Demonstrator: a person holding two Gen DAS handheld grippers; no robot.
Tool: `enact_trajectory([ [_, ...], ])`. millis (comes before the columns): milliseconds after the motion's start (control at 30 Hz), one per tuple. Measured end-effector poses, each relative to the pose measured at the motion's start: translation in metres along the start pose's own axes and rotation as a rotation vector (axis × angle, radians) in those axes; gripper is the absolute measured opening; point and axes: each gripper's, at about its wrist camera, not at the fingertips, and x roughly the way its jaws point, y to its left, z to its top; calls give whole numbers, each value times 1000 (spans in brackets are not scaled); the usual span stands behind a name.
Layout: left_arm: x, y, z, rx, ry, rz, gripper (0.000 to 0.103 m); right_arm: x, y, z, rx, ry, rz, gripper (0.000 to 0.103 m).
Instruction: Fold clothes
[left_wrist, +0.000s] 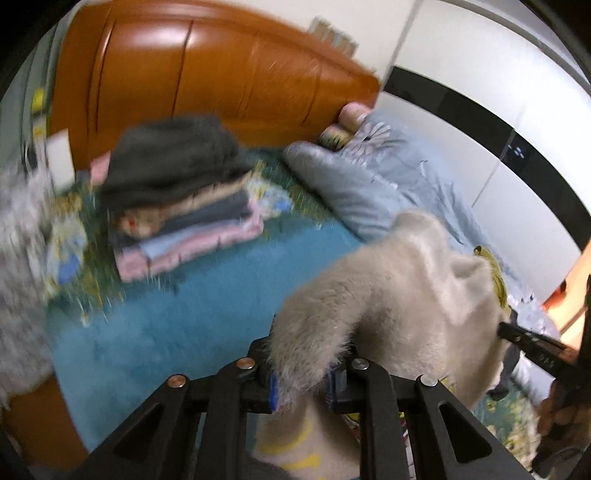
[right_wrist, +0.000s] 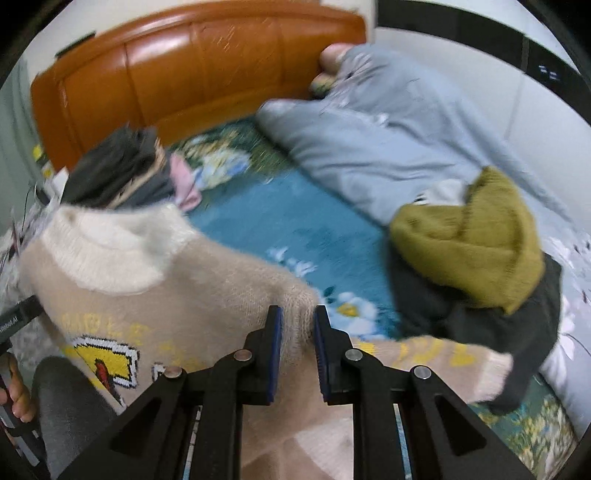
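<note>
The left gripper (left_wrist: 301, 384) is clenched on a fuzzy bunch of the beige sweater (right_wrist: 177, 295), the knit bulging up out of its jaws and draping off to their right; the right gripper (right_wrist: 297, 354) has sweater fabric lying between its pads with a visible gap either side, so I cannot tell whether it is biting or merely straddling the cloth. The sweater hangs slack between the two tools above the blue bedspread (right_wrist: 258, 218), its cream collar (right_wrist: 110, 251) ahead and to the left of the right jaws, its sleeve (right_wrist: 443, 358) trailing out to their right.

The risks, as I judge them: the right pads may lose the thin knit if they are not closed, dropping one shoulder and skewing any fold; the left grip holds a wad rather than an edge, so the crease could come out lumpy; the loose sleeve lies near the olive knit and dark garments (right_wrist: 476, 251) right of the jaws and could drag them along. The folded stack (left_wrist: 181, 192), ahead and left of the left jaws, could topple if brushed; both views are blurred.
</note>
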Motion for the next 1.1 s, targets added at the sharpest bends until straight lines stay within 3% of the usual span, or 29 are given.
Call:
enact_trajectory([
  [167, -40, -44, 22, 134, -122, -38, 18, -40, -15, 3, 42, -89, -72, 17],
  [300, -63, -59, 26, 178, -171, -39, 18, -61, -19, 11, 45, -132, -88, 17],
  [867, -70, -56, 9, 177, -149, 6, 18, -74, -10, -7, 47, -145, -74, 17],
  [1100, -88, -75, 22, 211, -193, -8, 18, -80, -16, 3, 71, -183, -86, 17],
])
